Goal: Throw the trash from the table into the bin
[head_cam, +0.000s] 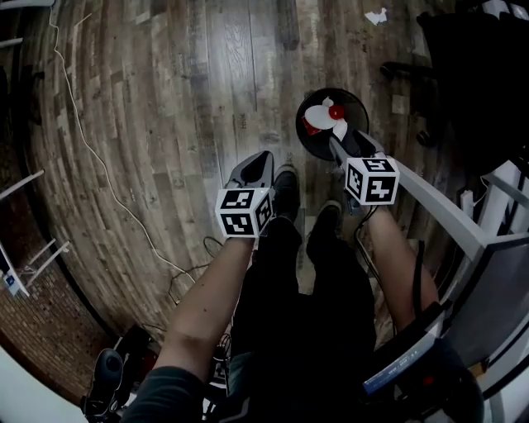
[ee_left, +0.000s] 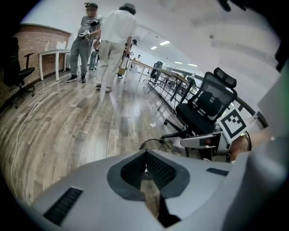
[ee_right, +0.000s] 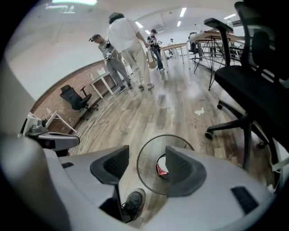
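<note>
The right gripper [head_cam: 342, 149] hung directly over the bin [head_cam: 302, 140], jaws spread wide with nothing between them. In the right gripper view the bin's round rim [ee_right: 138, 163] sat framed between the two jaws, with the trash [ee_right: 161, 168] lying at the bottom. From the head view that trash [head_cam: 324, 116] read as a crumpled white-and-red wad inside the bin, showing no clear long axis. That piece looked delivered.

The left gripper [head_cam: 259, 162] was beside the bin, well off its rim, jaws pressed together and holding nothing; its own view showed the pads [ee_left: 145, 155] meeting with only floor beyond. So the right one was plainly the nearer to the bin, the left the spare.

A white scrap [head_cam: 376, 15] lay on the floor well beyond the bin, away from the person. A grey frame edge [head_cam: 446, 216], probably the table, ran on the far side of the right gripper from the bin, so any next pick likely meant swinging away from the bin toward that side.
</note>
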The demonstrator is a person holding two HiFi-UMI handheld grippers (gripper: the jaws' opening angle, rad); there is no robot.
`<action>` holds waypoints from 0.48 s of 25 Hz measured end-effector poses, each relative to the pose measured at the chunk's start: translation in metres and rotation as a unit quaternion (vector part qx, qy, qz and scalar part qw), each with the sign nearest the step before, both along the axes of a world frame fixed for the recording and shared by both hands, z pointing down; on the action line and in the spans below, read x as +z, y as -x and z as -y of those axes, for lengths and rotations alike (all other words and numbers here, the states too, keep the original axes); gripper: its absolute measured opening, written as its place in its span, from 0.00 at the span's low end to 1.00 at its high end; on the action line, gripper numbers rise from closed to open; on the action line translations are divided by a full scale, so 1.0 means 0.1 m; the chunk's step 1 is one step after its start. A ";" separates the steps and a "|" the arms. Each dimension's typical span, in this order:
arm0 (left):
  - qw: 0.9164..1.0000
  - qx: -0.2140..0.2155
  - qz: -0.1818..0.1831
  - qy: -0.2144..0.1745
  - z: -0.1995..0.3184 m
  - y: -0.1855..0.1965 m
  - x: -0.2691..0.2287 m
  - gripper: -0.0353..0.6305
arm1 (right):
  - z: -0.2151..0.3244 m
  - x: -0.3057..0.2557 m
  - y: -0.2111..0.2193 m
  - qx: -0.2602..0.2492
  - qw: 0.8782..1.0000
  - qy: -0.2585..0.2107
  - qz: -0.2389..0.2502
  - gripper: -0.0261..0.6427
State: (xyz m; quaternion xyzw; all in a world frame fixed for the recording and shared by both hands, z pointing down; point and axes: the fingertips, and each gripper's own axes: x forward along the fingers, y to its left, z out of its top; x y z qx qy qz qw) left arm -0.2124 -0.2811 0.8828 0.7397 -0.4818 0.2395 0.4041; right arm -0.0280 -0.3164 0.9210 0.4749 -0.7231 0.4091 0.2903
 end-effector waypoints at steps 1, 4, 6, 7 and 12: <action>1.000 -0.003 -0.005 -0.006 0.00 -0.02 -0.20 0.07 | 0.01 -0.22 -0.02 0.004 1.000 -0.006 0.002 0.42; 0.999 -0.004 -0.020 -0.025 0.00 -0.13 -0.81 0.07 | 0.00 -0.91 -0.07 0.013 0.999 -0.024 0.018 0.42; 0.999 -0.001 -0.032 -0.041 0.01 -0.23 -1.21 0.07 | 0.01 -1.38 -0.09 0.017 0.999 -0.040 0.030 0.42; 0.998 0.002 -0.039 -0.052 0.03 -0.29 -1.41 0.07 | 0.02 -1.61 -0.11 0.019 0.998 -0.051 0.037 0.42; 0.991 0.015 -0.078 -0.103 0.18 -0.53 -2.42 0.07 | 0.12 -2.79 -0.13 0.025 0.990 -0.109 0.082 0.42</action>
